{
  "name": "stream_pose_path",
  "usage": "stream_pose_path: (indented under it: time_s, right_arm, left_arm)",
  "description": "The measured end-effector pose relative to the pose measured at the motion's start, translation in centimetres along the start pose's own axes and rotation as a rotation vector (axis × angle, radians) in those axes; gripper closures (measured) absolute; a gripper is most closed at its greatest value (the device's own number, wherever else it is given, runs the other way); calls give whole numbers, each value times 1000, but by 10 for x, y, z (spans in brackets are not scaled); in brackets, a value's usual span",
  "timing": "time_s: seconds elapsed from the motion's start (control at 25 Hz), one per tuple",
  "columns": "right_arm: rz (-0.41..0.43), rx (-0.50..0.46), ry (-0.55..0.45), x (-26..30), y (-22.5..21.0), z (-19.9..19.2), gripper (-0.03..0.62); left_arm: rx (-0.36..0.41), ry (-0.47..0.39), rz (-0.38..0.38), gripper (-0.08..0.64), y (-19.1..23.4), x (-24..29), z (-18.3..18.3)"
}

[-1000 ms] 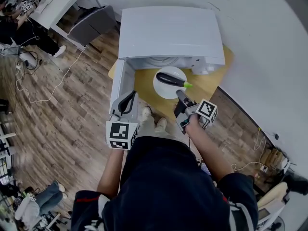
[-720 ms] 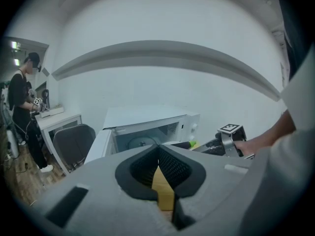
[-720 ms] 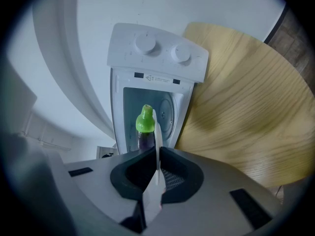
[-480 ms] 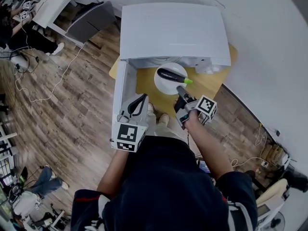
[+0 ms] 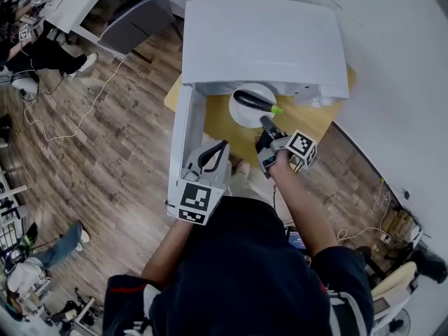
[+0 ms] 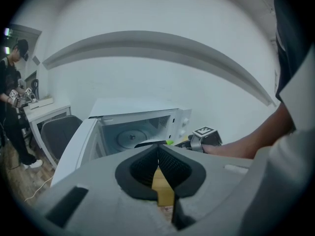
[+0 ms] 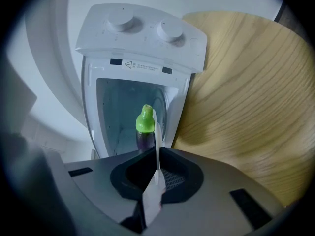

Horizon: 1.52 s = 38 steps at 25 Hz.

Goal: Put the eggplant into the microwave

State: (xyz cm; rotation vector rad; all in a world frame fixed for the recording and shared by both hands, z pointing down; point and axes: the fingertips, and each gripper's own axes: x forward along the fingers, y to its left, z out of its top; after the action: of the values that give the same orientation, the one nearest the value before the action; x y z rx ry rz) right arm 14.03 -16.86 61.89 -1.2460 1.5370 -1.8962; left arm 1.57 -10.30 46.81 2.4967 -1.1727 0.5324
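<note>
A dark purple eggplant (image 5: 253,101) with a green stem lies on a white plate (image 5: 243,113) in front of the white microwave (image 5: 262,37), partly under its top edge. My right gripper (image 5: 266,122) is shut on the plate's near rim. In the right gripper view the plate (image 7: 156,132) shows edge-on between the jaws of my right gripper (image 7: 156,156), the eggplant (image 7: 144,127) stands before the open cavity, and the microwave (image 7: 142,36) shows two knobs. The microwave door (image 5: 185,135) hangs open at the left. My left gripper (image 5: 221,148) is shut and empty beside the door.
The microwave stands on a light wooden table (image 5: 218,128) against a white wall. In the left gripper view the open microwave (image 6: 140,127) shows its turntable. A desk, a dark chair (image 5: 133,19) and loose cables (image 5: 70,117) are on the wooden floor at the left. A person (image 6: 12,90) stands there.
My right gripper has carried the plate with the eggplant closer to the microwave opening. My left gripper has drawn back a little from the door, still shut.
</note>
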Motion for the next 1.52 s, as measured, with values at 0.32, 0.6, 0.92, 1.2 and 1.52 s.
stream_pose_path:
  time_s: [0.32,0.6,0.92,1.2,1.52]
  right_arm:
    - [-2,11,-19,17,-7,3,569]
    - [-1,26,-41,24,-12,9,571]
    - [-5,48,-56,39,-14,15,571]
    - [-13,53,-61,55,-19,21,572]
    - [-8,53,-68,71,-12,23,572]
  left_arm:
    - [-1,27,-15,543,-3,-2,-14]
    - [-5,46,-25,543,-8,-2,-20]
    - [-12,56,-18,543,-7,-1,-25]
    - [-17,62,-5,543,-4,2,-31]
    - [-26,68,-15,543,-4,3,-33]
